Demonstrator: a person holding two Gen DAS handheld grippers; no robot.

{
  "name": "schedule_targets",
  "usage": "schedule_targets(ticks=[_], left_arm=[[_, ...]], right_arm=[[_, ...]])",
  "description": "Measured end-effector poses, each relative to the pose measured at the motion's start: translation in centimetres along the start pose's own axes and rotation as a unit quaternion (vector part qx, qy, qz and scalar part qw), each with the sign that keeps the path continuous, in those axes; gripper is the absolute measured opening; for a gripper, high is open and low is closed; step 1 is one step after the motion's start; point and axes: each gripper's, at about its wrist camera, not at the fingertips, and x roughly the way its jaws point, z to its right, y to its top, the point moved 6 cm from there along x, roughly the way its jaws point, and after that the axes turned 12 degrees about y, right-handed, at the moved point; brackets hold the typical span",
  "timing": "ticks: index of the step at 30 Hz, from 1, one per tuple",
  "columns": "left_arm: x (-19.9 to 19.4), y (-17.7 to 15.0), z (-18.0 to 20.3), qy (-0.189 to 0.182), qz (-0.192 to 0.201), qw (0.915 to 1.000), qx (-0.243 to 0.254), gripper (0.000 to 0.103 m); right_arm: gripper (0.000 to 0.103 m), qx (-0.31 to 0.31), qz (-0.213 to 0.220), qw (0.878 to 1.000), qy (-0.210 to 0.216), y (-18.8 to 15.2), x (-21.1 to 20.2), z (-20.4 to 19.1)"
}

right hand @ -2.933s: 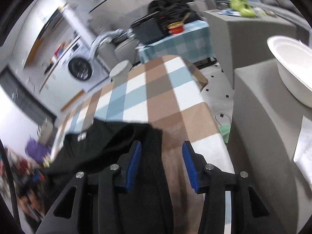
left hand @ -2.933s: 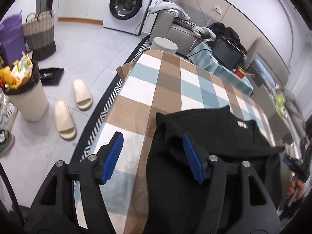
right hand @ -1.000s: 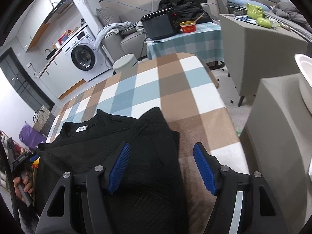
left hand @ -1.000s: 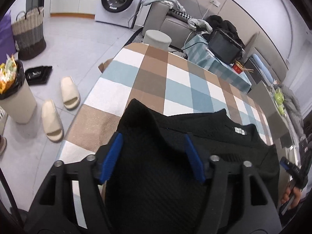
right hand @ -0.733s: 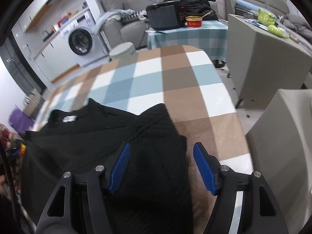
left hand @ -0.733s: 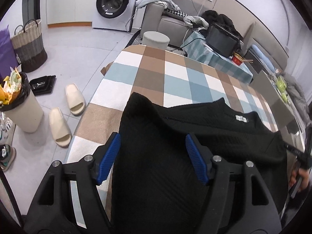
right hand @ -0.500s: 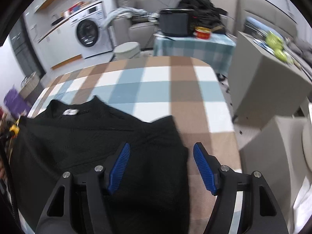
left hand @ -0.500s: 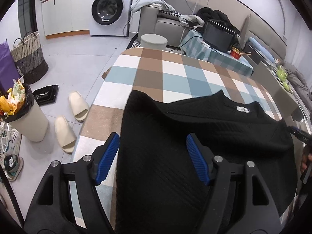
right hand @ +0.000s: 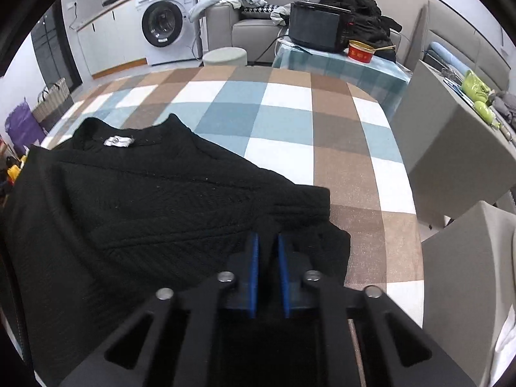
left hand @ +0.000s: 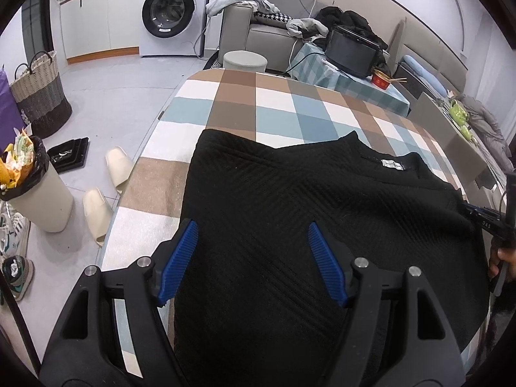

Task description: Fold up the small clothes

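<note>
A black knit sweater (left hand: 290, 200) lies spread on the checked table (left hand: 277, 109), white neck label (left hand: 391, 163) facing up. My left gripper (left hand: 251, 242) is open, its blue pads wide apart above the sweater's left side, holding nothing. In the right wrist view the sweater (right hand: 154, 200) covers the near left of the table (right hand: 290, 122). My right gripper (right hand: 267, 248) is shut on a fold of the sweater's right edge, black cloth pinched between the blue pads. The right gripper also shows at the far right of the left wrist view (left hand: 483, 219).
Left of the table on the floor are a bin (left hand: 35, 187), two slippers (left hand: 106, 177) and a woven basket (left hand: 40, 93). Beyond the table stand a stool (left hand: 245, 61), a washing machine (left hand: 171, 9) and a side table with a black box (right hand: 317, 29). Grey cabinets (right hand: 458, 148) stand right.
My right gripper has closed on the sweater's right edge; half a second ago it was open. My left gripper stays open over the sweater, which now lies flatter and wider.
</note>
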Motion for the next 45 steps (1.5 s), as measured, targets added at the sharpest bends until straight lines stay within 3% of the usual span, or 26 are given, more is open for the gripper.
schedule_targets(ticks=[4,5,8,11,17,19,21,23,27,28,29,30,33,37,41,45], left_arm=[[-0.3,-0.2,-0.3,0.0,0.002,1.0,-0.003,0.069],[-0.4,-0.2,-0.4,0.001,0.003,1.0,-0.002,0.069],[-0.4,-0.1,-0.7,0.005,0.003,1.0,-0.004,0.069],[-0.2,-0.2,-0.9,0.009,-0.001,0.9999,-0.006,0.069],[0.1,-0.6,-1.6,0.015,-0.008,0.9998,-0.01,0.069],[0.3,-0.6,-1.6,0.015,-0.01,0.9998,-0.012,0.069],[0.4,-0.6,-1.6,0.015,-0.01,0.9998,-0.012,0.069],[0.5,-0.6,-1.5,0.013,-0.013,0.9998,-0.011,0.069],[0.7,-0.5,-1.0,0.013,-0.013,0.9998,-0.005,0.069],[0.7,-0.5,-1.0,0.013,-0.014,0.9998,-0.005,0.069],[0.7,-0.6,-0.9,0.013,-0.014,0.9998,-0.003,0.069],[0.7,-0.6,-0.9,0.013,-0.014,0.9998,-0.001,0.069],[0.9,-0.7,-0.8,0.012,-0.015,0.9998,-0.002,0.069],[1.2,-0.7,-0.9,0.011,-0.018,0.9997,-0.007,0.069],[1.4,-0.8,-1.0,0.009,-0.019,0.9997,-0.007,0.069],[1.7,-0.8,-1.2,0.011,-0.022,0.9996,-0.012,0.069]], right_arm=[[0.006,0.009,0.072,0.997,0.028,0.8,-2.9,-0.4],[0.005,0.011,0.108,0.993,0.044,1.2,-4.2,-0.6],[0.003,0.034,0.167,0.985,0.031,2.4,-6.6,0.3],[0.002,0.081,0.187,0.979,0.027,3.0,-7.1,2.4],[0.002,0.094,0.161,0.982,-0.018,3.5,-6.6,4.8],[0.011,0.098,0.126,0.987,0.005,3.3,-5.7,4.7],[0.039,0.093,0.107,0.99,0.018,3.0,-4.9,4.0],[0.051,0.085,0.097,0.991,0.028,2.8,-4.0,3.0],[0.051,0.074,0.074,0.994,0.025,2.6,-1.7,2.2],[0.051,0.068,0.069,0.995,0.017,2.6,-1.1,2.1],[0.042,0.059,0.062,0.996,0.0,2.5,-0.5,2.1],[0.02,0.054,0.057,0.997,-0.017,2.4,-0.1,2.3],[0.003,0.051,0.056,0.997,-0.017,2.2,0.0,2.7],[0.003,0.043,0.112,0.993,0.011,2.7,-2.7,2.4],[0.003,0.068,0.198,0.977,0.036,3.3,-5.9,3.1],[0.003,0.081,0.212,0.974,0.003,3.5,-5.8,3.7]])
